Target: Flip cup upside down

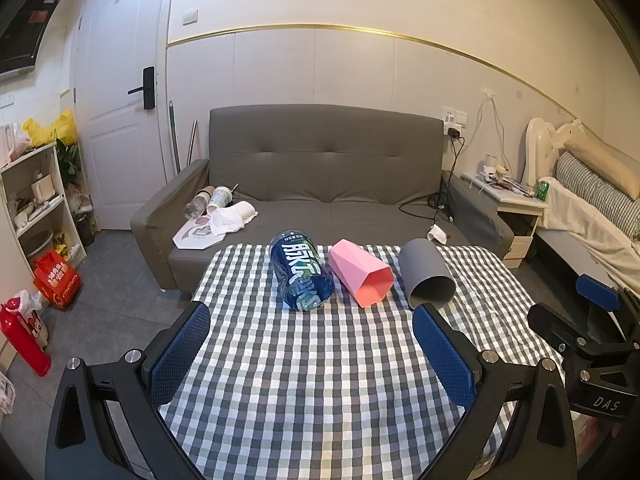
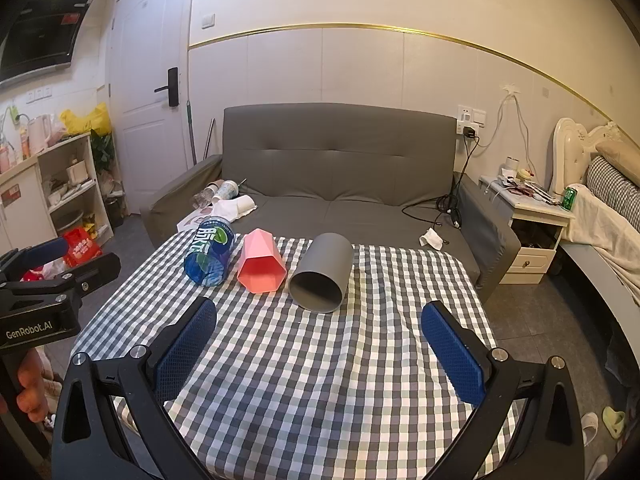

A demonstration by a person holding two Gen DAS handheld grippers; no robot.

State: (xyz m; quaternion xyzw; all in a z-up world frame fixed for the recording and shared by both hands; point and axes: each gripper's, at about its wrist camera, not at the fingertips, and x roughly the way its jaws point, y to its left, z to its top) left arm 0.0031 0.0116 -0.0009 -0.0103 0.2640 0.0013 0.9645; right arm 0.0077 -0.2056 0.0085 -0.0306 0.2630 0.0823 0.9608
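Three cups lie on their sides in a row on the checkered table (image 1: 320, 380), mouths toward me: a blue printed cup (image 1: 301, 276) on the left, a pink faceted cup (image 1: 360, 277) in the middle, a grey cup (image 1: 427, 274) on the right. In the right wrist view they are the blue cup (image 2: 210, 251), pink cup (image 2: 261, 262) and grey cup (image 2: 322, 272). My left gripper (image 1: 316, 352) is open and empty, short of the cups. My right gripper (image 2: 320, 348) is open and empty, short of the grey cup.
A grey sofa (image 1: 320, 184) stands behind the table with paper cups and cloth (image 1: 224, 210) on its seat. A shelf (image 1: 36, 200) and a red bag (image 1: 56, 280) are at left. A nightstand (image 2: 528, 216) and a bed (image 2: 608, 216) are at right.
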